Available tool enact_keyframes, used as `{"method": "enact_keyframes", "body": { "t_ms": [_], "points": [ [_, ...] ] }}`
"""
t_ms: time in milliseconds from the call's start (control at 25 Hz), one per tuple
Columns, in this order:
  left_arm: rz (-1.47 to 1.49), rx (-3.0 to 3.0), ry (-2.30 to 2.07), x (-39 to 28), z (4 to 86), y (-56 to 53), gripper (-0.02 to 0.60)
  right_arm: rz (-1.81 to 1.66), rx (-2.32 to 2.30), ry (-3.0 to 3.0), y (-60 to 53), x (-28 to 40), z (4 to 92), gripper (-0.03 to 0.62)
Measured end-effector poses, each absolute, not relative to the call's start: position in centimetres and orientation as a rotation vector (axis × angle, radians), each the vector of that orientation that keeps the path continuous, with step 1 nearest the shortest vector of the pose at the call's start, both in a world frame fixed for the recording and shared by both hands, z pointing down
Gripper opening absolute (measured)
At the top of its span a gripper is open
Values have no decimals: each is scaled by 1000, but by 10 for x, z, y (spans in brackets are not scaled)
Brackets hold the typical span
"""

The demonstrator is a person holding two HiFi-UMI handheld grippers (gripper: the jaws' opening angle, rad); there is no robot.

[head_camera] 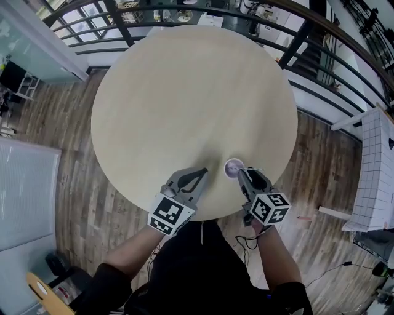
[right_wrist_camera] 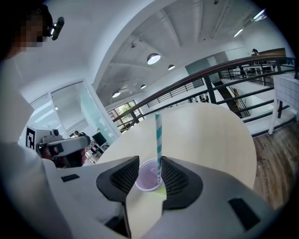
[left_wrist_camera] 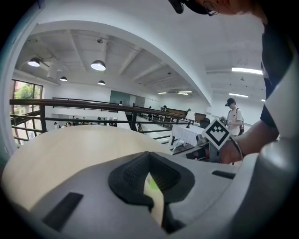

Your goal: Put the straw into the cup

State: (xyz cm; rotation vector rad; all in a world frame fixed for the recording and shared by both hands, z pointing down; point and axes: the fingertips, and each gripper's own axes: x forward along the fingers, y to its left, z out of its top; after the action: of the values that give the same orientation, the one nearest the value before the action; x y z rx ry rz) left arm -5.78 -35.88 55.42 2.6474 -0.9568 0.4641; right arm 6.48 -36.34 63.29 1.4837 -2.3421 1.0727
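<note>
A small clear cup (right_wrist_camera: 148, 176) stands on the round pale table (head_camera: 184, 92), close to its near edge. A teal-and-white striped straw (right_wrist_camera: 158, 140) stands upright in the cup, leaning on the rim at the right. My right gripper (right_wrist_camera: 149, 164) is open with the cup and straw between its pads; the straw is close to the right pad (right_wrist_camera: 176, 178). From above, the cup (head_camera: 233, 167) sits just ahead of my right gripper (head_camera: 241, 173). My left gripper (head_camera: 202, 173) rests on the table to the cup's left, its fingers closed together and empty (left_wrist_camera: 149, 158).
A dark metal railing (head_camera: 184, 11) curves behind the table. A white gridded table (head_camera: 377, 160) stands on the wooden floor to the right. The table's near edge (head_camera: 209, 216) runs just under both grippers. A person stands far off (left_wrist_camera: 232, 116).
</note>
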Motion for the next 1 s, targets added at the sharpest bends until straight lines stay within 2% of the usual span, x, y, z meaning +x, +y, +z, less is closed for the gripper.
{"method": "enact_keyframes", "body": {
  "t_ms": [280, 640, 1000],
  "points": [
    [446, 2711, -987, -59, 529, -351, 6, 1164, 1552, -2280, -348, 84, 633, 181],
    [419, 2757, -1008, -68, 504, -342, 6, 1331, 1692, -2172, -323, 106, 633, 186],
    [319, 2813, -984, -69, 459, -321, 6, 1212, 1853, -2276, -302, 120, 543, 184]
  ]
}}
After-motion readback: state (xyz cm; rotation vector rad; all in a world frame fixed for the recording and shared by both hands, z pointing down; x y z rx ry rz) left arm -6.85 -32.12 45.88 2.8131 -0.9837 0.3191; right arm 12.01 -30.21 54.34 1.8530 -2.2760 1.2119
